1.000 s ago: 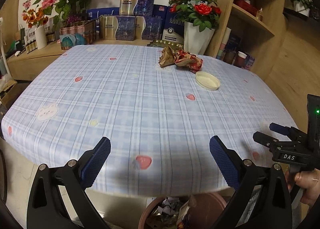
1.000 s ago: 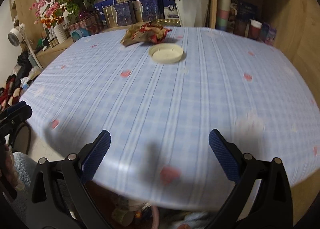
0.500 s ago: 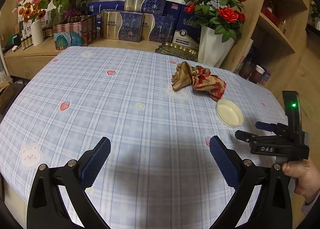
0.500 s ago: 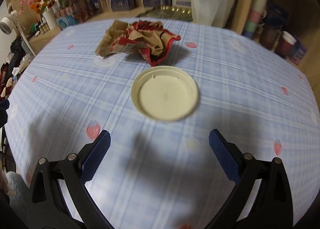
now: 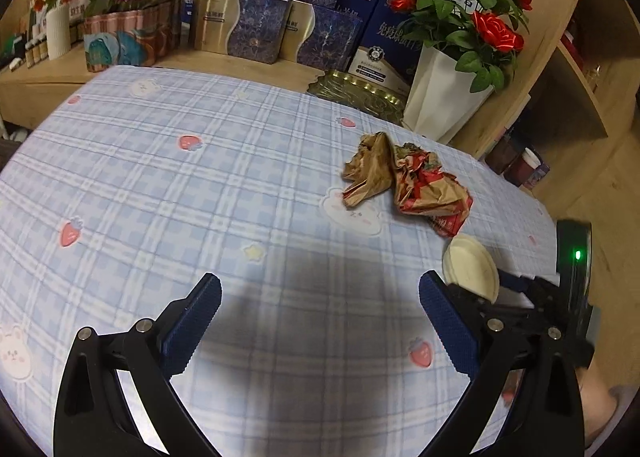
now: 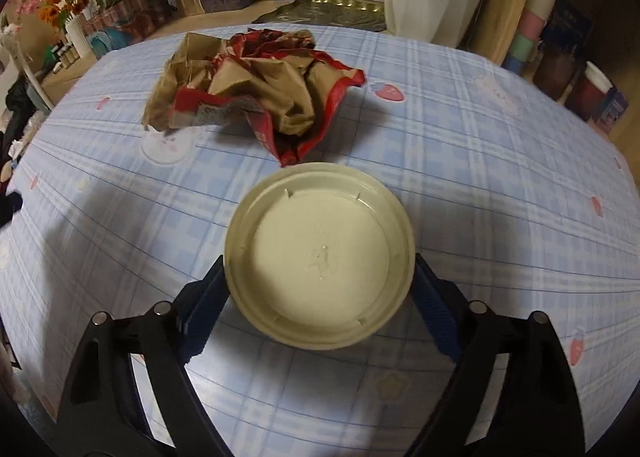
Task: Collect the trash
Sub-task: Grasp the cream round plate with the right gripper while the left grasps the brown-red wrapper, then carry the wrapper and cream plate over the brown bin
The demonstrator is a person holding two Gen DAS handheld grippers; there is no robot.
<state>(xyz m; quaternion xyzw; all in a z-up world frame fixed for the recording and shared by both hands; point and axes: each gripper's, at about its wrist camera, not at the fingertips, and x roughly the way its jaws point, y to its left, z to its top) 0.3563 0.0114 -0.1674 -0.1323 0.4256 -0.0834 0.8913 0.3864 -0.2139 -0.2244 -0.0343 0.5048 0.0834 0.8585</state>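
Cream plastic lid: one, on the plaid tablecloth, between the right gripper's jaws, which have just been closing; pads flank the rim, contact unclear. Probably light, stiff, slick; grip across the rim. One crumpled wrapper at 12 o'clock, soft. Left gripper spread, empty.

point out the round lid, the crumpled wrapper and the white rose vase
round lid (image 6: 320, 253): right wrist view, middle of its cream inner face
crumpled wrapper (image 6: 256, 93): right wrist view, brown paper at its centre
white rose vase (image 5: 444, 101): left wrist view, its front wall
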